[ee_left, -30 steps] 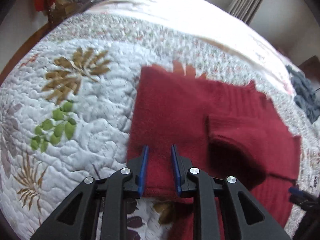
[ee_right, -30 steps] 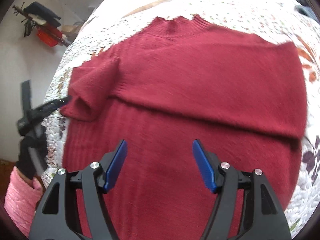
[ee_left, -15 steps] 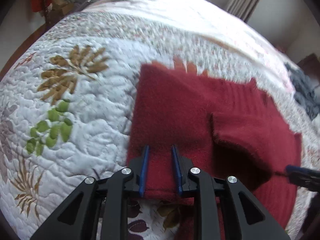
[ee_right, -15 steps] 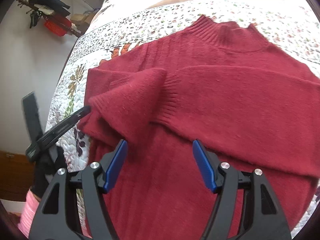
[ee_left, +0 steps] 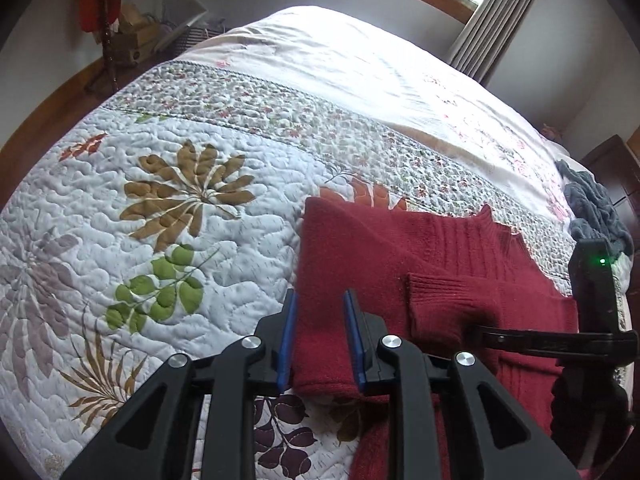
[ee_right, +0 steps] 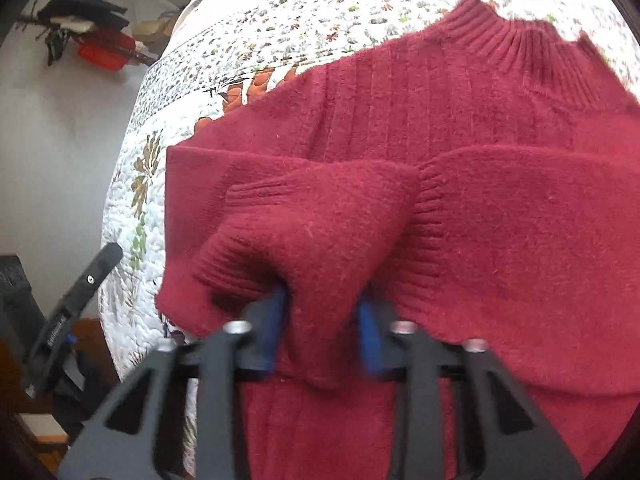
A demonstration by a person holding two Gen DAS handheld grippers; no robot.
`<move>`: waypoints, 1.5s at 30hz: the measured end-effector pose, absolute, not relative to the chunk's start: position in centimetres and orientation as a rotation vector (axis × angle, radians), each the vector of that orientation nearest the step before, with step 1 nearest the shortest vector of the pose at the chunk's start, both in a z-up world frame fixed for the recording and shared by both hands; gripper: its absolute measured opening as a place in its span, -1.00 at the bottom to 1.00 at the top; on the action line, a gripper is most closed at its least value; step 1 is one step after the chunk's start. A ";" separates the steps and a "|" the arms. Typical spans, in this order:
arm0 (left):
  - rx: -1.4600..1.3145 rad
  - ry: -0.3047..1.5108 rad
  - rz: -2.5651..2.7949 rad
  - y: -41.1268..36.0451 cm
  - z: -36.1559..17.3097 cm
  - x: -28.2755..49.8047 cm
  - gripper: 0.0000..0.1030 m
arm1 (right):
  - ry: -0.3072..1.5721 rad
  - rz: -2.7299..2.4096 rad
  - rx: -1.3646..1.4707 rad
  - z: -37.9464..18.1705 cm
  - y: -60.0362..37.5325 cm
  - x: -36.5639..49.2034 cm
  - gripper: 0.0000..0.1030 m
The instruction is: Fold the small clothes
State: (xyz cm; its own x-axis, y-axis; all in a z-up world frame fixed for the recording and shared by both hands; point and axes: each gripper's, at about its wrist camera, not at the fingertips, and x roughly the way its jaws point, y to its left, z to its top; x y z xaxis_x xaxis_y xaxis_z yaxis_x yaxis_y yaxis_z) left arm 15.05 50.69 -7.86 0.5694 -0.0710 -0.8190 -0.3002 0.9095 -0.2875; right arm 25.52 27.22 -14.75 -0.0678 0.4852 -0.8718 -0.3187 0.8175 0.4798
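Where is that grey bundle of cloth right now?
The grey cloth shows only in the left wrist view, at the far right edge of the bed, beyond the red sweater and behind the right gripper.

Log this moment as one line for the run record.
task: fold small clothes | left hand-held gripper: shut on red sweater edge | right hand-held gripper: shut on sleeve cuff | surface: quilt

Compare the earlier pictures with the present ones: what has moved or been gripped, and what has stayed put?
The right gripper moved forward and shut on the cuff of the left-hand sleeve, bunching it. The left gripper stays clamped on the red sweater at its folded side, and the sweater stays on the quilt.
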 end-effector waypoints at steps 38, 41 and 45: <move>-0.325 1.119 0.054 39.6 -13.4 20.0 -0.53 | 1.329 0.455 0.064 -11.7 10.9 25.9 -0.04; -0.337 1.085 0.052 39.6 -11.6 19.5 -0.52 | 1.266 0.478 0.007 -9.2 11.5 25.5 0.02; -0.317 1.041 0.007 38.1 -9.5 19.7 -0.39 | 1.249 0.549 -0.068 -8.2 14.7 25.1 0.18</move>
State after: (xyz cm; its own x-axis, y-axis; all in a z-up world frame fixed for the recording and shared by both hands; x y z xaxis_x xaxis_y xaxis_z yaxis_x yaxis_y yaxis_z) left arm 19.71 38.06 -9.55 0.5093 -0.1436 -0.8485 -0.1547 0.9546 -0.2545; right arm 25.12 14.70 -8.22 0.2054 0.3568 -0.9113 -0.4298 0.8695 0.2435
